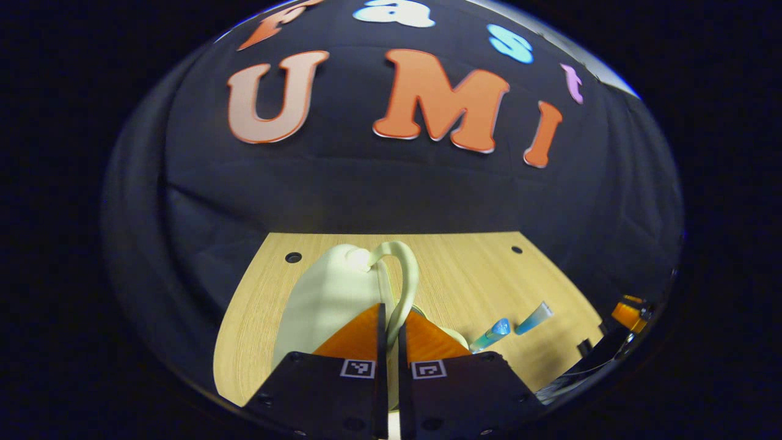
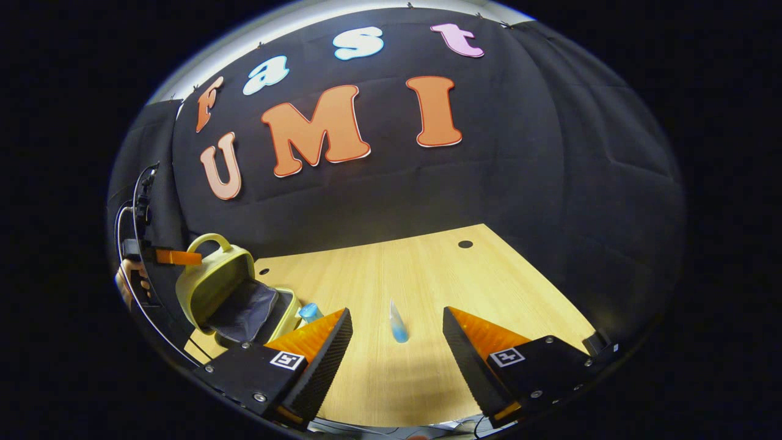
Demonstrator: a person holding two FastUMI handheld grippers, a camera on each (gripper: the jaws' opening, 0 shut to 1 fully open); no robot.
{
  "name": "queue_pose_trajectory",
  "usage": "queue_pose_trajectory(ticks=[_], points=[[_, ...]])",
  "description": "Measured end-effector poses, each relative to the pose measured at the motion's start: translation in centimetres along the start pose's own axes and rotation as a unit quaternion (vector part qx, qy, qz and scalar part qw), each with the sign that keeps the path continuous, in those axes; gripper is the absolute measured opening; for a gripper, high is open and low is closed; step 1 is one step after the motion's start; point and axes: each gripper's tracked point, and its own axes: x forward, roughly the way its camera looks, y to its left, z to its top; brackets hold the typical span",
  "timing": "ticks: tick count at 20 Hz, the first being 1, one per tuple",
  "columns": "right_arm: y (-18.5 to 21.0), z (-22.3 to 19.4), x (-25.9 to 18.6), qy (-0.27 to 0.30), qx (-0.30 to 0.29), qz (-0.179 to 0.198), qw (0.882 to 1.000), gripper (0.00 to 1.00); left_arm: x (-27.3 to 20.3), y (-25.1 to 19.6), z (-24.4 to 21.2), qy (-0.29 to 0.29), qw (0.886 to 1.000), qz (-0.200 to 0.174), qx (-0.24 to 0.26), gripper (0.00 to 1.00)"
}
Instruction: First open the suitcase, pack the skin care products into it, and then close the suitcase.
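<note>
**Lid held up, first tube lined up for the pick**

In the left gripper view, the left gripper (image 1: 391, 333) has its two fingers drawn together with the pale green handle (image 1: 404, 287) of the suitcase (image 1: 327, 305) running between them — they appear to be clamped on that handle, holding the lid raised. The curved shell of the lid rises just ahead of the fingers. Out to the right on the wooden table (image 1: 464, 275) lie two blue skin care tubes (image 1: 490, 334) (image 1: 534, 318), near each other but apart, both well clear of the case.

In the right gripper view, the right gripper (image 2: 397, 333) hovers with its fingers spread wide, gripping nothing. One clear-and-blue tube (image 2: 398, 322) lies on the table between and just beyond the fingertips, its length pointing away from the camera. At far left the suitcase (image 2: 214, 287) stands open, lid tipped up, dark lining (image 2: 244, 311) exposed; a second blue tube (image 2: 310, 312) sits just beside its lower half. The other gripper and a hand (image 2: 131, 278) meet the handle at the lid's top.

The tubes look light, soft-walled and smooth — likely to squash or squirt sideways under a hard pinch. The safest hold is probably across the middle of the body, fingers closing gently across its width rather than on the tapered crimped end. The lid seems stiff but hinged, so it may drop if the handle is let go.
</note>
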Motion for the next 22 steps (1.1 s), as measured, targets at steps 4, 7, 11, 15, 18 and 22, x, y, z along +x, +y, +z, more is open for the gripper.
queue_pose_trajectory(ticks=[4,7,11,15,18,22], points=[[2.0,-0.3,0.2,0.004,0.018,0.011,1.000,0.94,-2.4,5.9,1.6,-0.038,0.996,-0.016,-0.080,0.07],[3.9,-0.9,0.3,0.006,0.026,0.015,1.000,0.95,-3.9,11.1,2.5,-0.059,0.991,-0.009,-0.117,0.07],[6.8,-2.0,0.6,0.020,0.046,0.022,0.999,0.95,-4.3,20.6,1.6,-0.079,0.979,0.018,-0.188,0.04],[8.7,-2.3,1.6,0.032,0.049,0.029,0.998,0.95,-2.7,29.5,-2.7,-0.077,0.965,0.058,-0.245,0.04],[9.9,-2.7,2.6,0.044,0.057,0.029,0.997,0.95,-1.6,34.4,-8.4,-0.053,0.946,0.077,-0.310,0.04],[11.1,-3.9,3.6,0.052,0.045,0.025,0.997,0.95,1.3,38.2,-17.2,0.013,0.934,0.107,-0.340,0.05]])
